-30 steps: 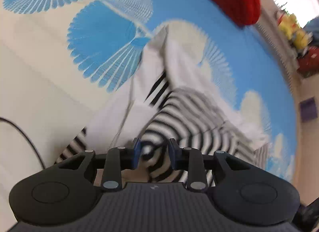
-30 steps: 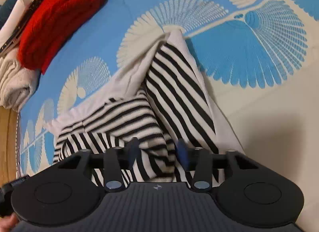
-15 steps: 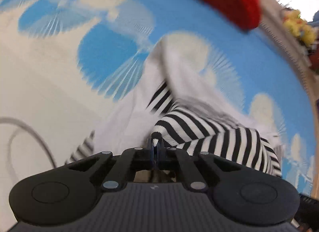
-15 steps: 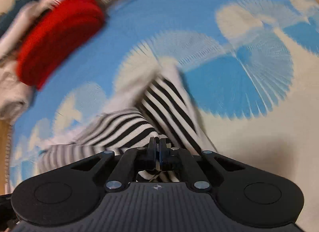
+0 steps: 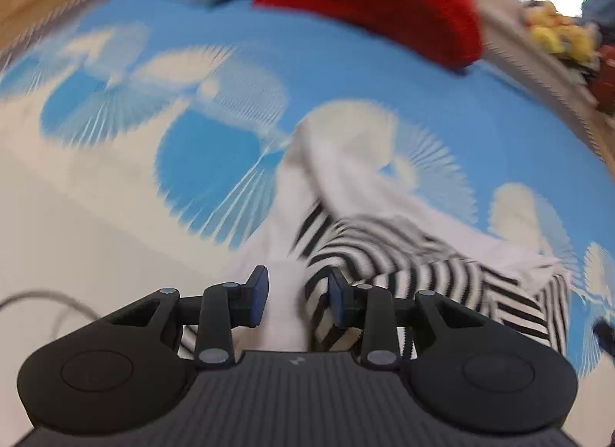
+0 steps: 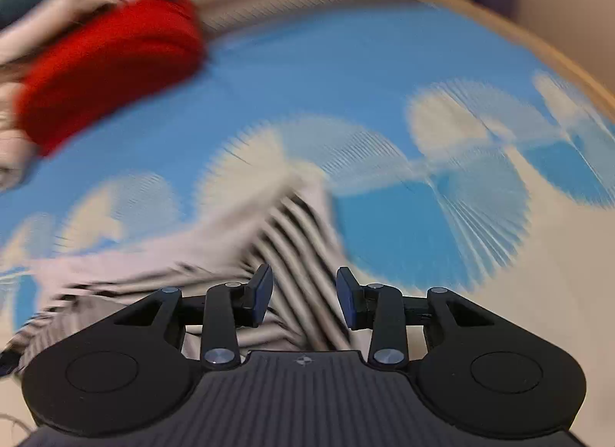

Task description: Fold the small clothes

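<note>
Blue fan-print mat (image 5: 346,74) bore limp striped top (image 5: 442,274); left tool (image 5: 298,299) and right tool (image 6: 303,299) were opening, cloth unpinched; grip hems.

Striped garment (image 5: 403,254) crumpled on the patterned cloth (image 5: 346,74), spread beneath both grippers. Left gripper (image 5: 296,297) above its near end, right gripper (image 6: 303,297) likewise, jaws of both opening with fabric showing between. Folded sweater (image 6: 111,66) farther back on the cloth, well apart from the garment.
</note>
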Tool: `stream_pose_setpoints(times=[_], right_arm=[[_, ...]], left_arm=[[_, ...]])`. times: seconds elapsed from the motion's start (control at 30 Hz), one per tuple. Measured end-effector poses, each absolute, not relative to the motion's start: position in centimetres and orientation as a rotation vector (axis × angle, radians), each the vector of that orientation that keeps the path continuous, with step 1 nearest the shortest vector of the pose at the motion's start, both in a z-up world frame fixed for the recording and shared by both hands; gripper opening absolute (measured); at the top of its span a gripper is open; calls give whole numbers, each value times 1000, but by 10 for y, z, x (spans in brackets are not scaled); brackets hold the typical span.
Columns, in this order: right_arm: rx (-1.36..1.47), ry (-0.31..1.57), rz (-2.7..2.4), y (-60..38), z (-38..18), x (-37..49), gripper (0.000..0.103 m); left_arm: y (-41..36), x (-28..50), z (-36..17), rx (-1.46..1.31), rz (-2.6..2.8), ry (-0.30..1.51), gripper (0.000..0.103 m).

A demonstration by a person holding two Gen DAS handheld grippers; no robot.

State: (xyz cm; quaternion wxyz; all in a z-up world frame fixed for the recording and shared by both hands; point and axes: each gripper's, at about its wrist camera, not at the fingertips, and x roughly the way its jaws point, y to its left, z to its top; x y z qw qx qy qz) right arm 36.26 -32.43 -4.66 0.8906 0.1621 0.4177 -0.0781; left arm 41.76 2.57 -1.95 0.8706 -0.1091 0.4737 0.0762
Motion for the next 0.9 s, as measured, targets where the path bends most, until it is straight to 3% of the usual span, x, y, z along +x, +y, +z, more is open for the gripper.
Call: stream_pose_setpoints(times=[0.1,0.2,0.37,0.5,0.73,0.9], right_arm=[[358,858,-17,-309,-46,364,40],[438,1003,104,-300,-70,374,40],[381,1262,25,-291,-121,384,40],[415,1264,11,-294,-124,383,40],[368,1187,3,-290,-97,373,42],[349,1225,-53,-300,-112,381,42]], left_arm=[[15,413,-8,-237,67,913,36],[5,412,-4,-240,-9,891,36],[-13,416,-32,-199,-82,1031,36],[-4,419,-78,-179,-13,1242,34],[-1,415,-56,-114,2,1110,34],[9,420,-77,-200,29,1217,34]])
